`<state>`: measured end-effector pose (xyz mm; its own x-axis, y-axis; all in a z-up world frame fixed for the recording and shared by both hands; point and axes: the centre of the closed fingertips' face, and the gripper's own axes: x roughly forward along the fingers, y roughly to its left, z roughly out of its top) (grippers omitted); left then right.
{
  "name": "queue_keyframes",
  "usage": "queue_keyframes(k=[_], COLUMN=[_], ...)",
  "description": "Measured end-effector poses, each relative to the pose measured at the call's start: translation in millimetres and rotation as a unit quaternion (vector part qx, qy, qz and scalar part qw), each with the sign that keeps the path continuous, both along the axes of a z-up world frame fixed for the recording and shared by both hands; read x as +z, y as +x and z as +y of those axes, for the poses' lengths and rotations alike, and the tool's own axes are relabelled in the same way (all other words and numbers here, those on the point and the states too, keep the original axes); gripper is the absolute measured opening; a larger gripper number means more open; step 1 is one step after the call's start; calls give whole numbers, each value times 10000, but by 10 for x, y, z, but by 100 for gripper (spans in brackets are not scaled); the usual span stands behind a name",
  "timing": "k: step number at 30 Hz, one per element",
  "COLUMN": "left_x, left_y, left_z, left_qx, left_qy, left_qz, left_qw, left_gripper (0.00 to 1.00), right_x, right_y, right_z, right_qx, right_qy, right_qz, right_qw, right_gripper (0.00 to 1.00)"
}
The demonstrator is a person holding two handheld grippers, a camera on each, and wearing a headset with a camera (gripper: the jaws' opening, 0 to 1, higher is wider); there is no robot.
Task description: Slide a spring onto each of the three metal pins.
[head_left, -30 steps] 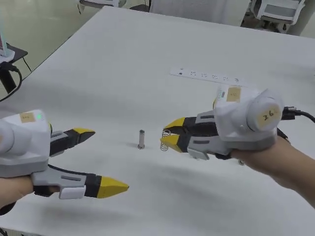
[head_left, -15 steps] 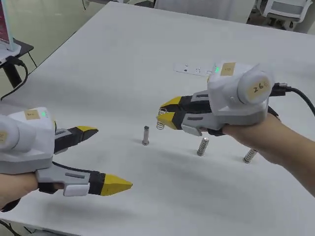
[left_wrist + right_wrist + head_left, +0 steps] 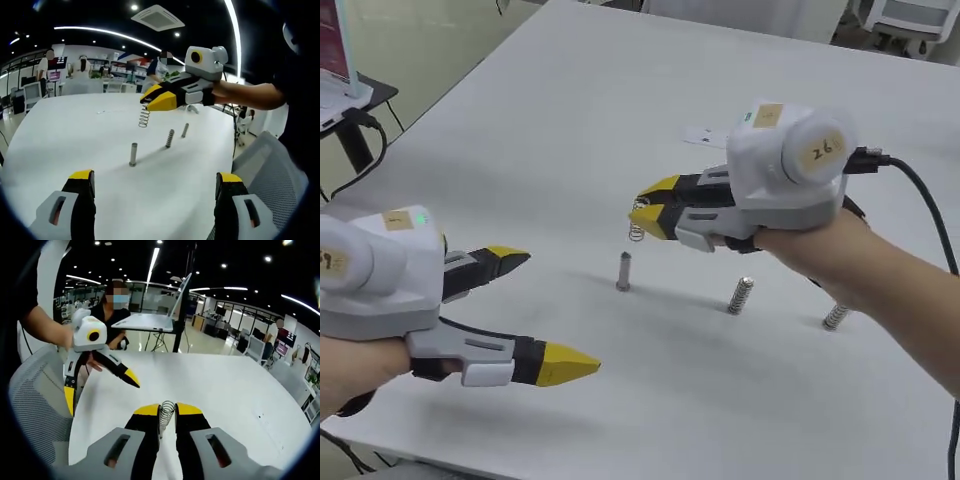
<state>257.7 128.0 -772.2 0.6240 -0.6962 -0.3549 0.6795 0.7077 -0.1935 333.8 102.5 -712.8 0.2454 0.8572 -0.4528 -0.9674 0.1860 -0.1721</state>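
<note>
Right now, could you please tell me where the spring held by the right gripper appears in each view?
Head view: the spring hangs at centre from the right gripper tips, above the bare pin.
Left gripper view: the spring dangles at upper centre, above the same pin.
Right gripper view: the spring sits at bottom centre, pinched between the yellow tips.
Shared landmark: the right gripper's yellow tips.

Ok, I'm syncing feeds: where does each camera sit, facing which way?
Head view: on the headset, looking down at the table; both hands and tools.
Left gripper view: on the left tool, facing bare pin and right tool; own open jaws below.
Right gripper view: on the right tool, facing left tool; own jaws grip the spring.
Shared: that spring.
</note>
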Motion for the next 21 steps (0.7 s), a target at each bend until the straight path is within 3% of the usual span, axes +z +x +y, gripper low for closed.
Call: queue_keyframes(k=[21], left_x=[-19], left_y=[-22], left_z=[25], left_qx=[51], left_qy=[-10], left_qz=[37], left_qw=[10000], left_gripper=[98], right_x=[-267], right_y=[81], right_z=[55], right_qx=[-138], right_qy=[-191], right_qz=[266], right_qw=[9994], right_gripper=[9])
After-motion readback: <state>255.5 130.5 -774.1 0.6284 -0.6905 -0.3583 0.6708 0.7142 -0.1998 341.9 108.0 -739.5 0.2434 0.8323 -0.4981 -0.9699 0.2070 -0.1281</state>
